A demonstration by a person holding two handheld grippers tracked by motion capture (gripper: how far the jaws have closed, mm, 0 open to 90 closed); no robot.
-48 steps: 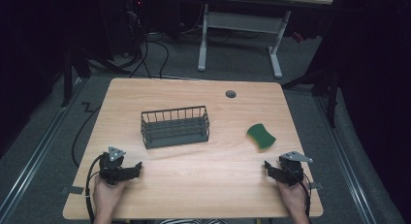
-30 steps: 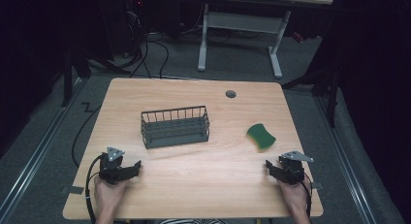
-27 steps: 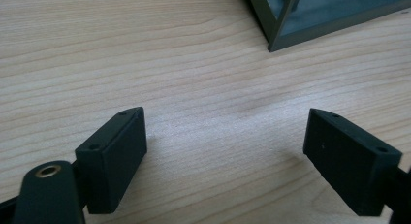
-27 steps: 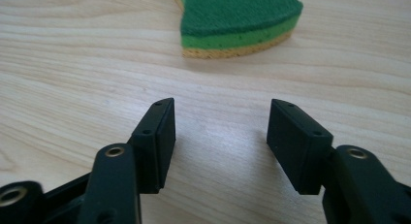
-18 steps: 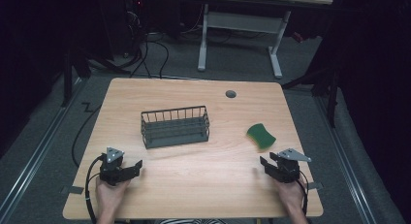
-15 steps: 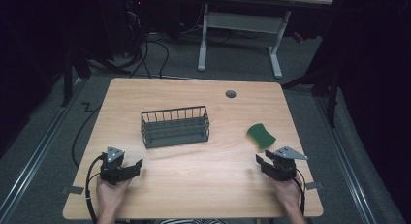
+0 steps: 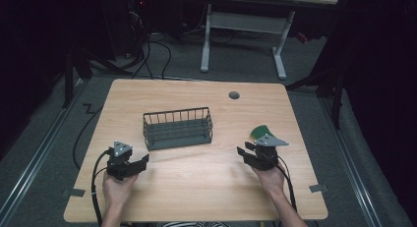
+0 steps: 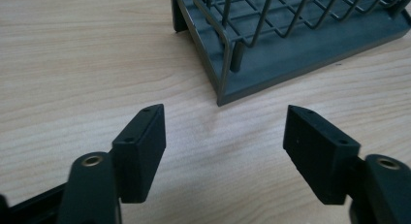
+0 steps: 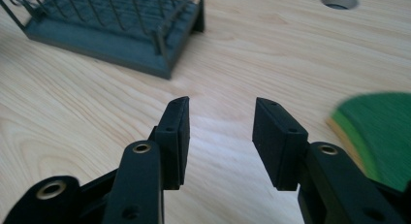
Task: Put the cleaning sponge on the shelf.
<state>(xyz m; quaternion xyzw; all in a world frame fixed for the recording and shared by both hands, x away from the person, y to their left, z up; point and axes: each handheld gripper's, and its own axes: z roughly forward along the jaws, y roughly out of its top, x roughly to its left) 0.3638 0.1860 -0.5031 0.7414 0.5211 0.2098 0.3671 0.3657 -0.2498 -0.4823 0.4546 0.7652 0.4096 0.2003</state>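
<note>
A dark grey wire basket (image 7: 178, 128) stands empty at the table's middle. A green sponge with a yellow edge (image 7: 257, 132) lies to its right, partly covered by my right gripper (image 7: 244, 153). That gripper hovers just in front of the sponge, jaws apart with nothing between them, and they have just been closing. In the right gripper view (image 9: 220, 112) the sponge (image 9: 383, 136) lies right of the jaws, the basket (image 9: 121, 20) far left. My left gripper (image 7: 143, 160) sits near the front left, open and empty, its jaws also just closing. Its own view (image 8: 225, 122) faces the basket's corner (image 8: 228, 83).
A round cable hole (image 7: 234, 95) sits near the table's far edge. The wooden tabletop (image 7: 206, 187) has bare room in front between the two hands. Behind the table stand a white desk frame (image 7: 246, 25) and floor cables (image 7: 152, 50).
My right gripper has moved left and away from the front edge, up beside the sponge, and now hides part of it. Its jaws have narrowed. The left gripper rose slightly.
</note>
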